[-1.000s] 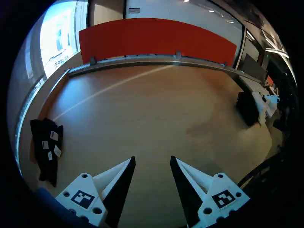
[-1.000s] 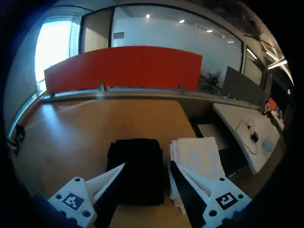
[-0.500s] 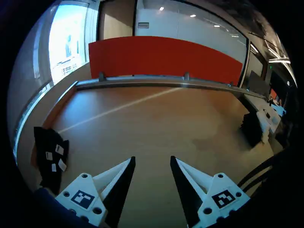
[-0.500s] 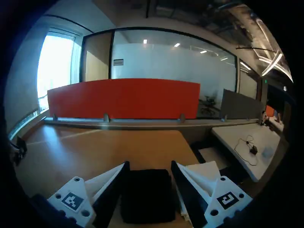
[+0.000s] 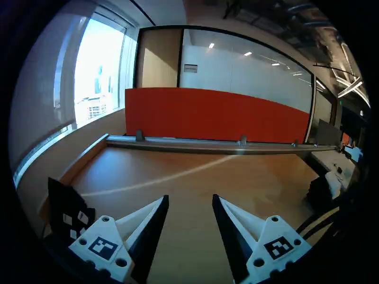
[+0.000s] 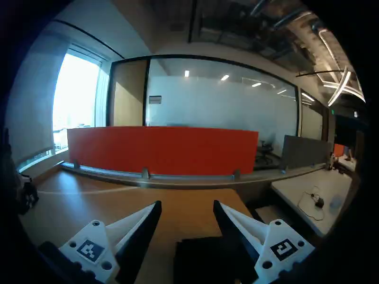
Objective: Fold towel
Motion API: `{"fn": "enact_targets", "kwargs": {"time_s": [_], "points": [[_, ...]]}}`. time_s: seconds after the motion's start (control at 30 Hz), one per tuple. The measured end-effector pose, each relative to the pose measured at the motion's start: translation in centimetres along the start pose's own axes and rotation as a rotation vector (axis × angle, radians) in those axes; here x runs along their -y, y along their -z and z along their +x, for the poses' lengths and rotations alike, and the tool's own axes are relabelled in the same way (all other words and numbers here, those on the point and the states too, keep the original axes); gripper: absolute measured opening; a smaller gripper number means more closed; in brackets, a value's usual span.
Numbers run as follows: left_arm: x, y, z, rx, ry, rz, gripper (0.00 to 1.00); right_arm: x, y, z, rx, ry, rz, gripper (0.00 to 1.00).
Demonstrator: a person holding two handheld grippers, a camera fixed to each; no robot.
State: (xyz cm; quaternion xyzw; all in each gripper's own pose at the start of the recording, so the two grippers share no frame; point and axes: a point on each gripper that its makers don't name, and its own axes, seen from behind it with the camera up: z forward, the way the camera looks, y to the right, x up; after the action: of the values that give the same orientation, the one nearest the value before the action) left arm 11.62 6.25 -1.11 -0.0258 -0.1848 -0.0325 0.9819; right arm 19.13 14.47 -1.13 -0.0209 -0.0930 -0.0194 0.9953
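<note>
Left gripper (image 5: 189, 222) and right gripper (image 6: 187, 227) both stand open, empty. The black towel (image 6: 203, 260) lies on the table (image 5: 189, 175) below the right gripper, barely visible. Risk: a blind descent pinches the wrong layers. Since a second ago both have tilted upward, and the towel has dropped from mid-view.

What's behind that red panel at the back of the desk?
A frosted glass wall rises behind the red panel, with small lights showing in it. The panel covers the wall's lower part and anything standing directly behind it.
</note>
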Motion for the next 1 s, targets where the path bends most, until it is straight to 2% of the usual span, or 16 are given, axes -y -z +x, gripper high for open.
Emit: {"fn": "enact_targets", "kwargs": {"time_s": [0.3, 0.67, 1.0], "points": [[1.1, -0.7, 3.1, -0.093, -0.022, 0.017, 0.67, 4.6, -0.3, 2.3, -0.051, 0.003, 0.011, 0.84], [1.4, -1.4, 5.4, -0.149, -0.024, 0.009, 0.67, 10.5, -0.8, 3.8, -0.084, 0.029, 0.02, 0.87], [1.7, -1.5, 6.6, -0.182, -0.004, -0.004, 0.67, 14.9, -0.7, 5.3, -0.122, 0.005, 0.04, 0.87]]}}
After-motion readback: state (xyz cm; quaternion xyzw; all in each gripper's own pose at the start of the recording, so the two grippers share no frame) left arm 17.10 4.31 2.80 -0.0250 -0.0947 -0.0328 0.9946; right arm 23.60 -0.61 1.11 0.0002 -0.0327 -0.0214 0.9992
